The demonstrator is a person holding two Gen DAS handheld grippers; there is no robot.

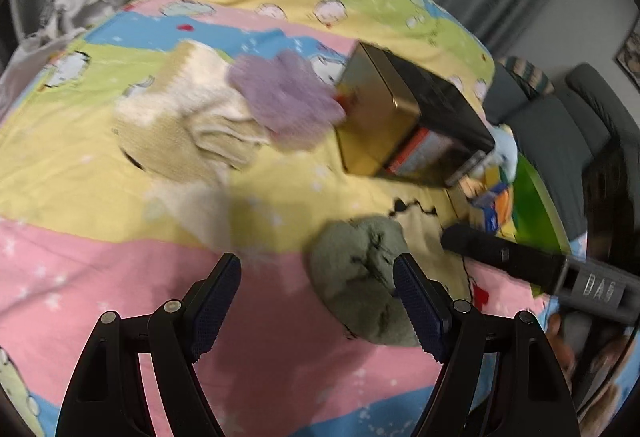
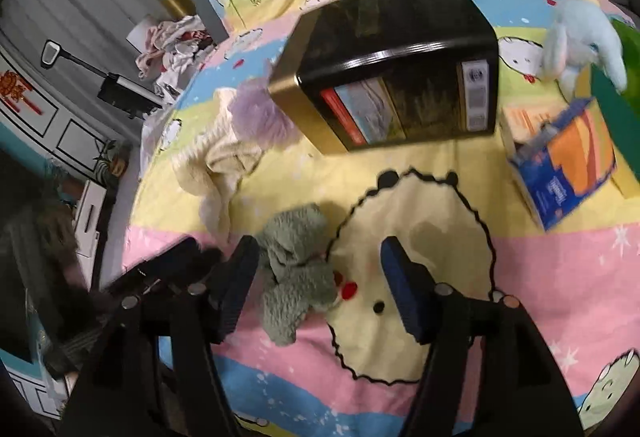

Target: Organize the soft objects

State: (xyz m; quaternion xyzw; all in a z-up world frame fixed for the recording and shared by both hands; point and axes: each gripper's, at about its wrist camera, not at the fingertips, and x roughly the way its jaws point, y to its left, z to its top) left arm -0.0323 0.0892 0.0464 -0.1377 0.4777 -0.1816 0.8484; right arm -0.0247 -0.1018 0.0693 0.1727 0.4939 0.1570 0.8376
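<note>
A crumpled grey-green fleece cloth (image 2: pixel 296 277) is lying on the cartoon-print bedsheet (image 2: pixel 540 277), straddling the edge between a yellow band and a pink band, with its right side just overlapping the scalloped black outline of a printed round face (image 2: pixel 416 233). Its nap is looking short and nubbly, bunched into several folds with dark creases between them. In the left wrist view the same cloth (image 1: pixel 356 277) is showing as a rounded lump.

The right gripper (image 2: pixel 316 281) is standing with its jaws well apart, the left finger just beside the cloth's edge and the right finger clear of it over the printed face; the pads are not pressing on the cloth. The left gripper (image 1: pixel 320 301) is also spread wide, with nothing between its fingers; its right finger is overlapping the cloth's edge in the picture, and whether it is touching cannot be told.

Farther up the sheet, a cream knitted cloth (image 1: pixel 188 117) is sprawling loosely, and a fluffy lilac cloth (image 1: pixel 284 97) is lying partly over it and against a black and gold box (image 2: pixel 392 65). The box is sitting tilted on the sheet, showing a red and blue picture panel on its side. To its right, a blue and orange carton (image 2: pixel 568 173) is lying open-ended beside a pale blue plush toy (image 2: pixel 580 41). A heap of white and pink clothes (image 2: pixel 172 45) is sitting beyond the bed's far corner.
</note>
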